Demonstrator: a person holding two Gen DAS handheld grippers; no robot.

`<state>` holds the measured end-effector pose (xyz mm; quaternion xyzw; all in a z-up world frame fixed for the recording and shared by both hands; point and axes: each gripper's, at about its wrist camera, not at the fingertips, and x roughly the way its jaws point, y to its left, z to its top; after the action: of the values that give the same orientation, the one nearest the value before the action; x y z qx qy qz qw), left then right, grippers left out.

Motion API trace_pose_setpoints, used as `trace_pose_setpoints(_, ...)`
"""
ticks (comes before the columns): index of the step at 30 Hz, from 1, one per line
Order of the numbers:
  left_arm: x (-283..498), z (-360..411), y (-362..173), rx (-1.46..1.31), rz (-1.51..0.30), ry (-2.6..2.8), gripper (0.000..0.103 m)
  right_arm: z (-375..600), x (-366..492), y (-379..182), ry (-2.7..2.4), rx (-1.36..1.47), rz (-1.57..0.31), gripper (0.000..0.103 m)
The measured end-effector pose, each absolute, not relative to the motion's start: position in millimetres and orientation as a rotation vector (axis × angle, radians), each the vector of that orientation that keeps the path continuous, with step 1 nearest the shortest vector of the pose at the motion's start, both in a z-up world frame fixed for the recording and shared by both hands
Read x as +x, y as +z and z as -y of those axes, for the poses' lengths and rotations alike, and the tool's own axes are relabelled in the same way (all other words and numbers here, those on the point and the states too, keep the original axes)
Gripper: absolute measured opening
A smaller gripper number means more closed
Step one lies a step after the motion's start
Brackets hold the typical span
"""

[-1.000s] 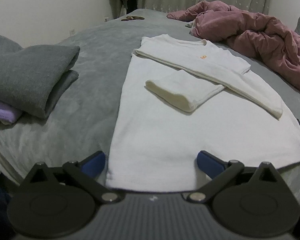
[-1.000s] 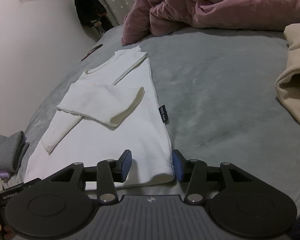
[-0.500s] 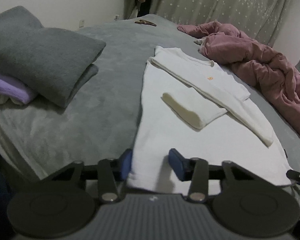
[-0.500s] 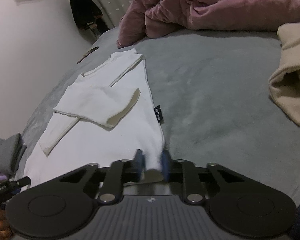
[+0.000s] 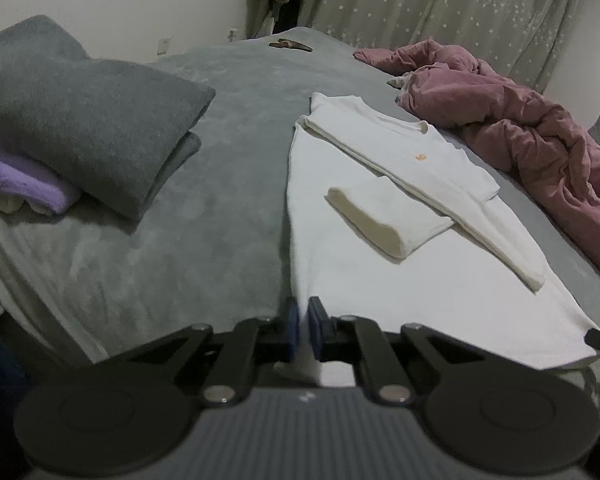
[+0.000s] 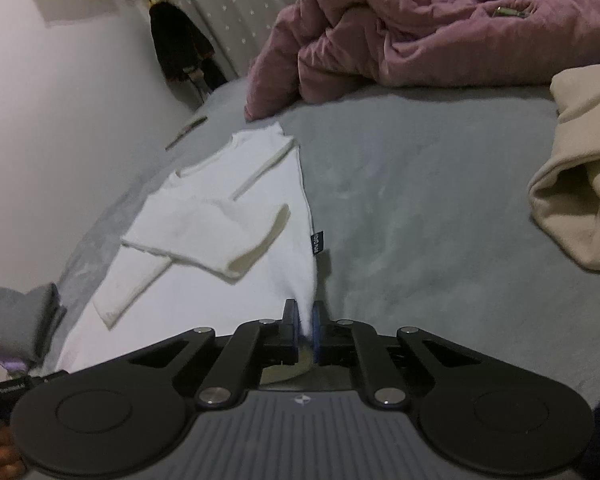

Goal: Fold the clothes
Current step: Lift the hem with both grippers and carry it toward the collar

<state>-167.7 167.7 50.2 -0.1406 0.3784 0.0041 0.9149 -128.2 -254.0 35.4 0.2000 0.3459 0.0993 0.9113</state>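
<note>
Both claws were clamped on the white shirt [image 5: 400, 280] when I checked. Left gripper [image 5: 304, 330] had its blue pads nearly together w/ the near hem corner pinched between them; fabric ran up and away from the tips. Right gripper [image 6: 306, 330] was the same, pads narrow, gripping the other hem corner, cloth pulled into a small peak right at the tips, a dark side label [image 6: 317, 243] on the shirt edge just ahead.

Shirt lay flat on the grey bedspread [image 5: 188, 248], stretching straight ahead of both claws, neck end farthest off, both sleeves folded across the body. From the left claw: grey folded stack [image 5: 80, 128] well off to the left w/ a purple item [image 5: 24, 188] under it, pink duvet [image 5: 520, 132] far ahead-right. From the right claw: cream garment [image 6: 580, 184] off to the right, apart from the shirt.
</note>
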Motion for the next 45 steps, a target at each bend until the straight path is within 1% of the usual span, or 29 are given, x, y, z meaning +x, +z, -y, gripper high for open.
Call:
trace_pose_setpoints(17, -202, -177, 74, -0.284, -0.798, -0.037, 0.006, 259, -170, 61, 0.206, 0.42, -0.68, 0.007)
trace_pose_setpoints(24, -221, -170, 78, -0.252, -0.816, -0.03, 0.006, 265, -192, 68, 0.22, 0.389, -0.716, 0.007)
trace_pose_setpoints(28, -217, -159, 71, -0.231, -0.84, -0.005, 0.006, 260, -182, 60, 0.194, 0.377, -0.747, 0.007)
trace_pose_setpoints(36, -211, -164, 81, -0.257, -0.829, 0.017, 0.006, 266, -175, 60, 0.194, 0.413, -0.733, 0.008)
trace_pose_setpoints(45, -169, -163, 97, -0.286, -0.81, 0.045, 0.006, 262, -134, 73, 0.208, 0.391, -0.703, 0.008)
